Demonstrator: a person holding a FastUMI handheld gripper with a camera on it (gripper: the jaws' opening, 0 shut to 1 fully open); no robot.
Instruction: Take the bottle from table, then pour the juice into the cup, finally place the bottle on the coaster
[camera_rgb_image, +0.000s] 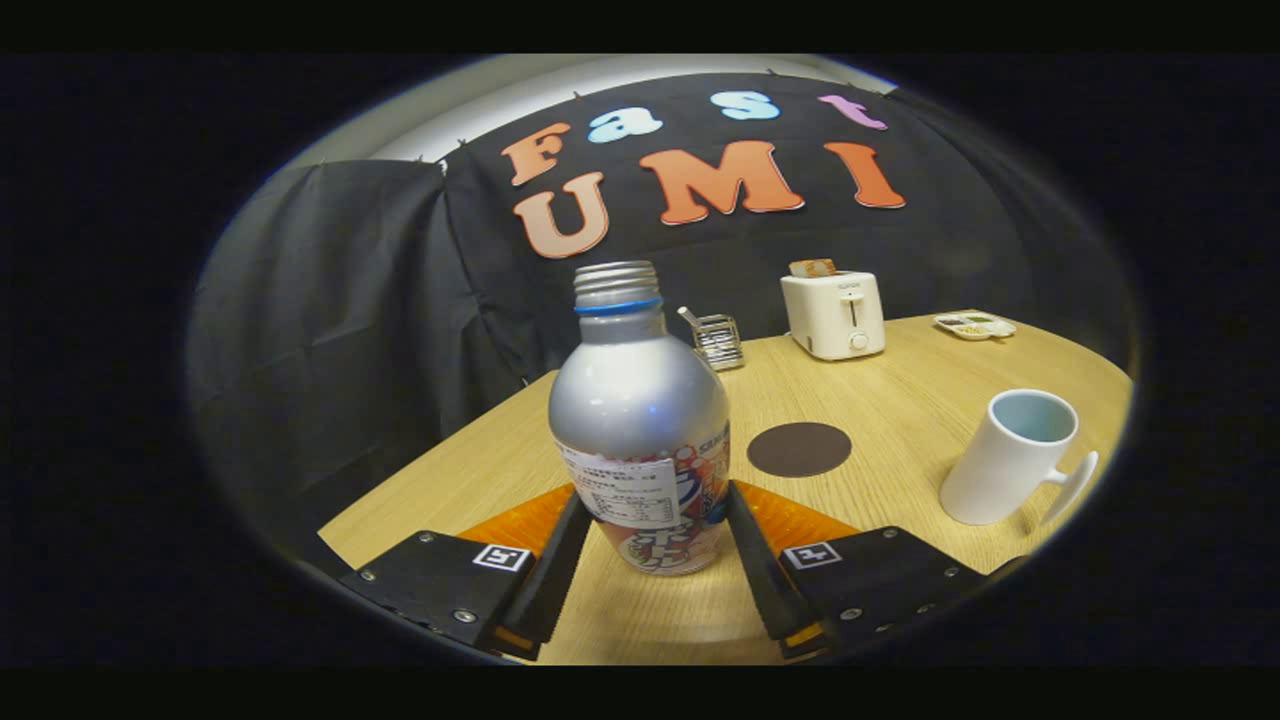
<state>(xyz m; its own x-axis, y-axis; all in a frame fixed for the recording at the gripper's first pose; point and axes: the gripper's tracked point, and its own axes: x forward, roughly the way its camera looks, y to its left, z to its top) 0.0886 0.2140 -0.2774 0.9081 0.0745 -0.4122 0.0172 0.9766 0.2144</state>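
Note:
A silver bottle (640, 410) with a threaded open neck, a blue ring and a printed label stands upright between my fingers. My gripper (655, 500) is shut on the bottle, one finger pressing on each side of its lower labelled part. Whether its base rests on the wooden table (900, 390) or hangs just above it, I cannot tell. A round dark brown coaster (799, 449) lies flat just beyond the right finger. Further right stands a white cup (1010, 455), upright, its handle turned to the right and its inside pale blue.
A white toaster (833, 315) with a slice in it stands at the back of the table. A small wire holder (718, 340) sits behind the bottle. A small divided dish (975, 325) lies at the far right. The table's left edge runs close beside the left finger.

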